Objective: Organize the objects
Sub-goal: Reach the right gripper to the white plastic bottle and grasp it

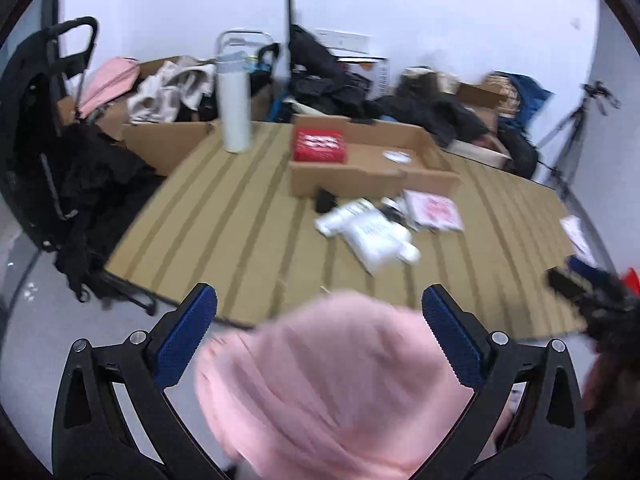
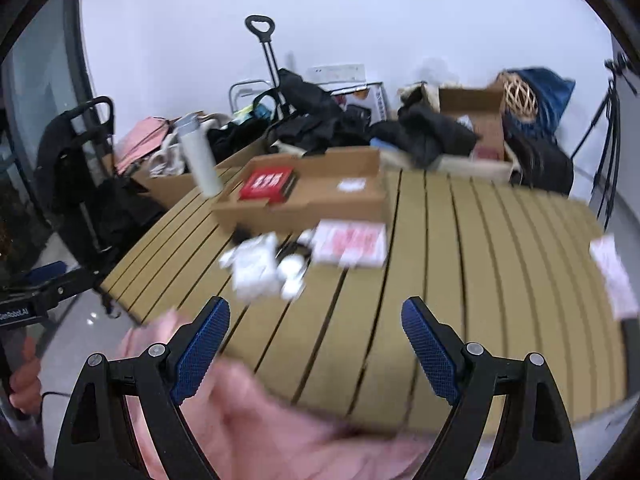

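My left gripper (image 1: 319,300) is open wide above a blurred pink fabric (image 1: 332,384), and its pads are clear of the fabric. My right gripper (image 2: 316,312) is also open, over the near edge of the slatted table (image 2: 480,264), with the pink fabric (image 2: 248,420) low between its arms. On the table stands a shallow cardboard box (image 2: 280,212) holding a red box (image 2: 267,184). In front of it lie white packets (image 2: 260,264) and a pink-and-white packet (image 2: 348,244). A tall white bottle (image 1: 236,108) stands at the table's far left.
Another pink-and-white packet (image 2: 612,276) lies at the table's right edge. Behind the table are piled dark clothes (image 1: 436,112), cartons and a trolley handle (image 1: 287,20). A black cart (image 1: 52,140) stands at the left and a tripod (image 1: 576,128) at the right. A hand (image 2: 24,384) grips the left tool.
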